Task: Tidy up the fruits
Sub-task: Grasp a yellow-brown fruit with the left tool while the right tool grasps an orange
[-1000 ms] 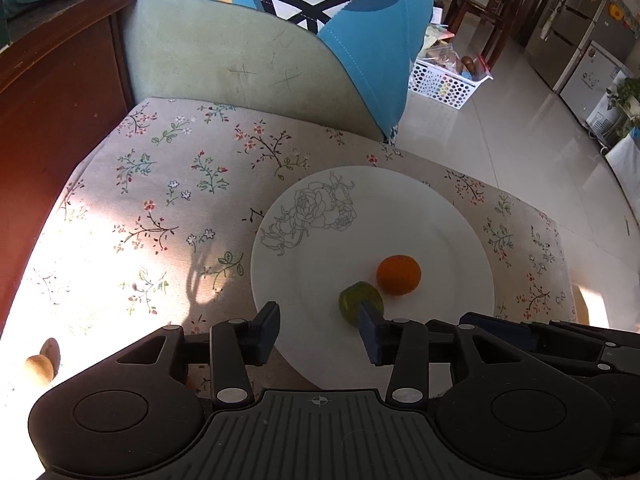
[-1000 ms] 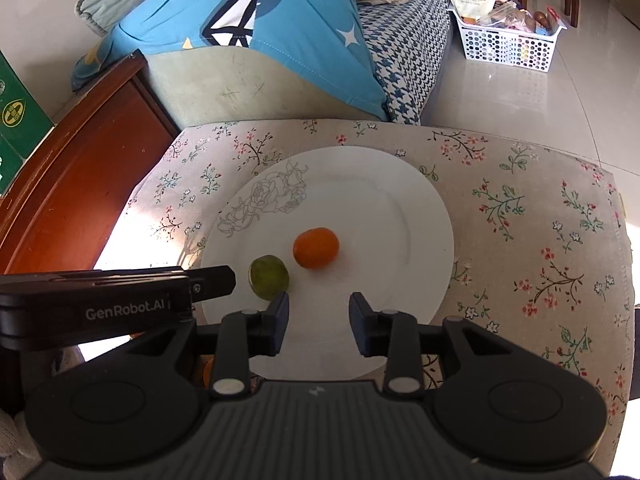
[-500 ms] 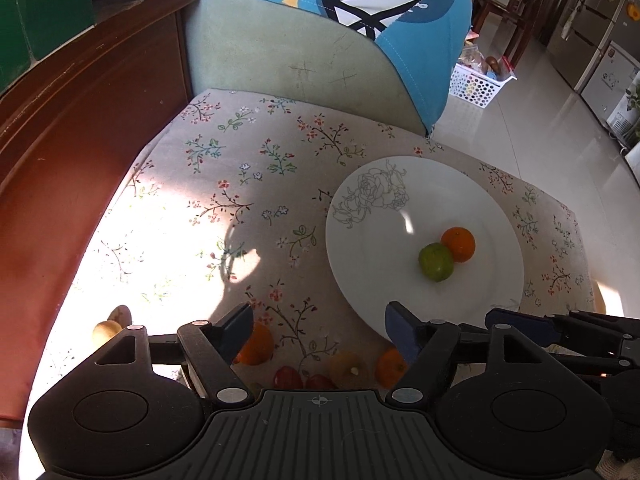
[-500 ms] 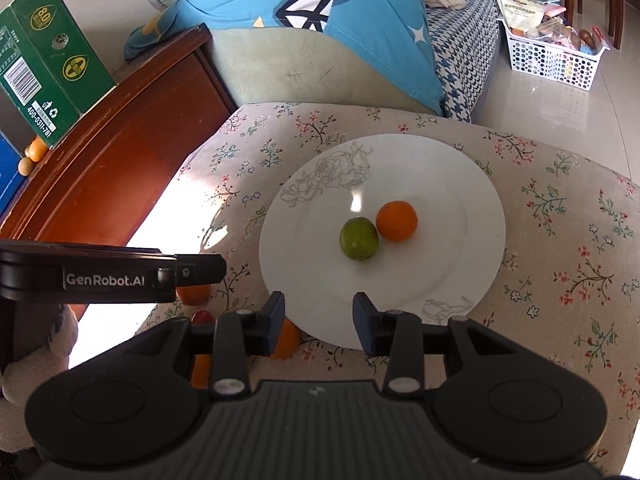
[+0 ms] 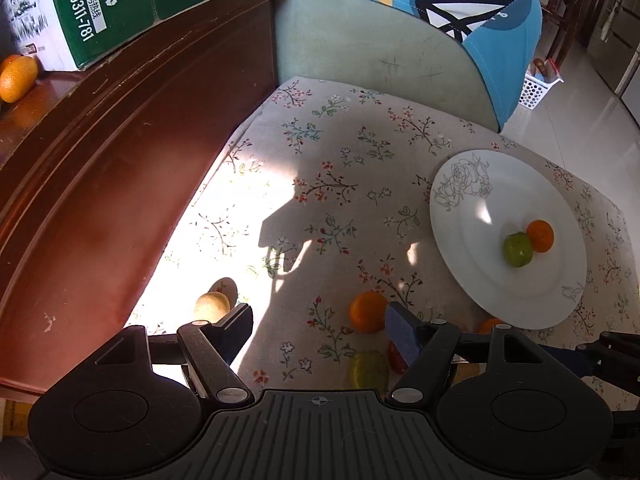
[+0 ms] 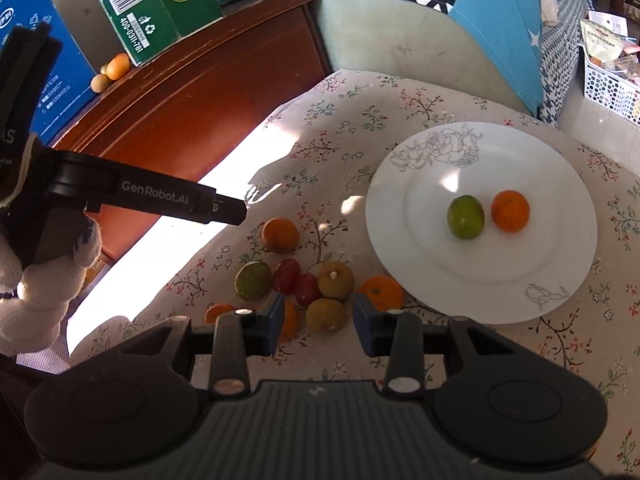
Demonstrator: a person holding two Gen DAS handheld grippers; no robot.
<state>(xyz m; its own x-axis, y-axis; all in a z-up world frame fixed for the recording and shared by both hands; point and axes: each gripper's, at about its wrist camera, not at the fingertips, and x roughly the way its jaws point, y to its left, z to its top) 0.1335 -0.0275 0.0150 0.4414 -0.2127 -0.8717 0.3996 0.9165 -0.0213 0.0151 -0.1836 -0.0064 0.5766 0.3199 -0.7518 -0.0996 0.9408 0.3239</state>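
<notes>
The right gripper (image 6: 319,322) hung with its jaws spread and empty, just above a brown fruit (image 6: 325,314) at the near edge of a loose pile of fruit (image 6: 305,276) on the flowered cloth (image 6: 352,136). The left gripper (image 5: 318,330) was also spread wide, holding nothing, over an orange (image 5: 367,312) nearby. Farther off, a white plate (image 6: 520,288) carried a green fruit (image 6: 465,216) and another orange (image 6: 510,211), close together. Beyond stood a wooden cabinet (image 6: 192,92) with a green box (image 6: 152,4).
</notes>
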